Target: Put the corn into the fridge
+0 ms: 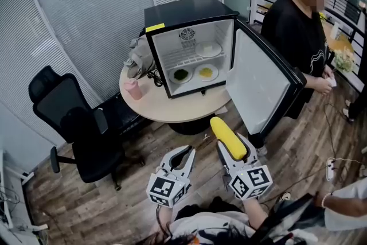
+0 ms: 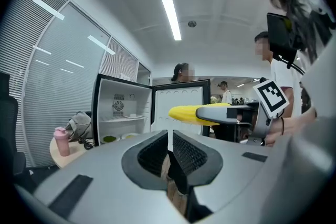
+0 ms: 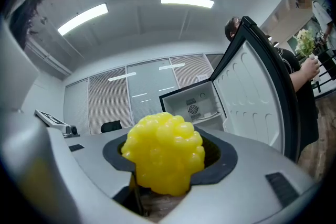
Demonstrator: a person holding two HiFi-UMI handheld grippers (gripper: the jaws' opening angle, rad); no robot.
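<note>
Right tool is clamping the corn between widely spread jaws, the yellow cob pointing toward 11 o'clock and hanging over the floor, well short of the fridge. Left tool is hovering just at its 9 o'clock, jaws pressed together and carrying nothing. At 12 o'clock from both tools, the fridge is sitting on the round counter, its door hanging open toward 3 o'clock. Two plates are lying on its lower shelf. A person is standing at the door's 1 o'clock.
</note>
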